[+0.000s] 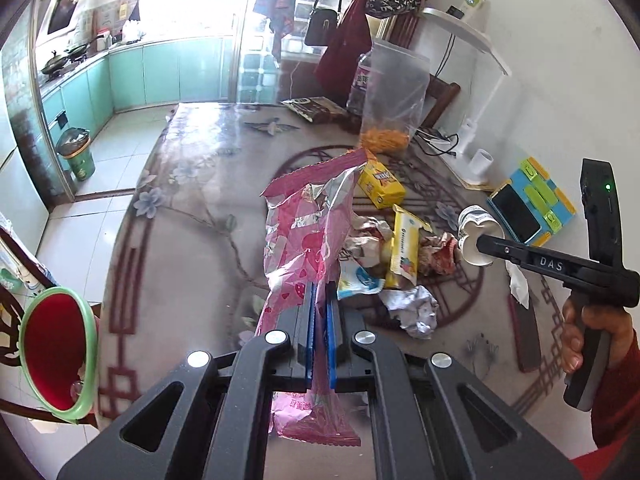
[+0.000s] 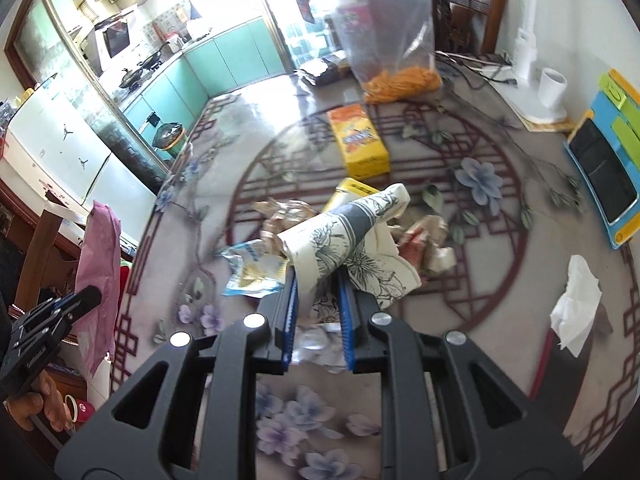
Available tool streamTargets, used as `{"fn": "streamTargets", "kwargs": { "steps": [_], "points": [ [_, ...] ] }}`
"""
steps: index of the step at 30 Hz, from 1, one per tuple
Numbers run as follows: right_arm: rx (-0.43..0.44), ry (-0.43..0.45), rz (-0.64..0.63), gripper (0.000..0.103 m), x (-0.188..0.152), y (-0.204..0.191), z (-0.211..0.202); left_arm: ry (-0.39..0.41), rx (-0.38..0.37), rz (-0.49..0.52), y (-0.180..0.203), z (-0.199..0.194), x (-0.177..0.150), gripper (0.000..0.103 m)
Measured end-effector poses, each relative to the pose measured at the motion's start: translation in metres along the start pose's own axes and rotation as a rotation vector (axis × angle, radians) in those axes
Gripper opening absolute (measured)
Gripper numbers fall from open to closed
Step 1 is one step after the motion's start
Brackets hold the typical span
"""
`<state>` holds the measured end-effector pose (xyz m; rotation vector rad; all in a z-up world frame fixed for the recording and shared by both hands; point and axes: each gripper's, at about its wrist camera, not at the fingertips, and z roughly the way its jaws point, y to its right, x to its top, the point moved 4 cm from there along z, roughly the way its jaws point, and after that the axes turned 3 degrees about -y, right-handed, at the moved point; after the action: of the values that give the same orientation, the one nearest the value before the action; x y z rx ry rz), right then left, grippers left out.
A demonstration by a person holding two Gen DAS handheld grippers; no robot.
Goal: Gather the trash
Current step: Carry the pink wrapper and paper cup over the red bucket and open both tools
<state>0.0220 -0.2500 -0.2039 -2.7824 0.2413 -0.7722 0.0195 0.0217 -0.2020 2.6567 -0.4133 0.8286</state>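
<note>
My left gripper (image 1: 320, 292) is shut on a pink foil snack bag (image 1: 310, 236) and holds it above the table. The bag also shows at the left in the right wrist view (image 2: 98, 264). My right gripper (image 2: 318, 280) is shut on a crushed paper cup with a flower print (image 2: 348, 236), held above the trash pile. The cup shows in the left wrist view (image 1: 476, 236). The pile (image 1: 384, 252) holds crumpled wrappers, a yellow packet (image 1: 404, 248) and a blue-white pouch (image 2: 252, 268). A yellow box (image 2: 358, 140) lies beyond it.
A clear bag with orange pieces (image 2: 396, 48) stands at the table's far side. A white tissue (image 2: 574, 304) lies at the right. A blue toy tablet (image 2: 604, 168) and a white cup (image 2: 554, 86) sit by the wall. A green-rimmed bin with a red liner (image 1: 56, 350) is at the left.
</note>
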Motion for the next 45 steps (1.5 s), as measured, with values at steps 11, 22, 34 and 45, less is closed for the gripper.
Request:
{"fn": "streamTargets", "kwargs": {
  "steps": [11,22,34,45],
  "points": [
    [-0.006,0.023,-0.024,0.019,0.002,-0.061,0.004,0.042,-0.003,0.021,-0.048,-0.027,0.016,0.002],
    [-0.007,0.05,-0.058,0.019,0.001,-0.12,0.005,0.053,-0.011,0.0,-0.097,-0.043,0.01,0.002],
    [0.021,0.025,-0.15,0.019,-0.002,-0.188,0.017,0.052,0.005,-0.072,-0.149,-0.052,-0.002,0.002],
    [0.112,-0.001,-0.292,0.019,-0.002,-0.27,0.038,0.065,0.086,-0.179,-0.215,-0.069,-0.016,0.002]
  ]
}}
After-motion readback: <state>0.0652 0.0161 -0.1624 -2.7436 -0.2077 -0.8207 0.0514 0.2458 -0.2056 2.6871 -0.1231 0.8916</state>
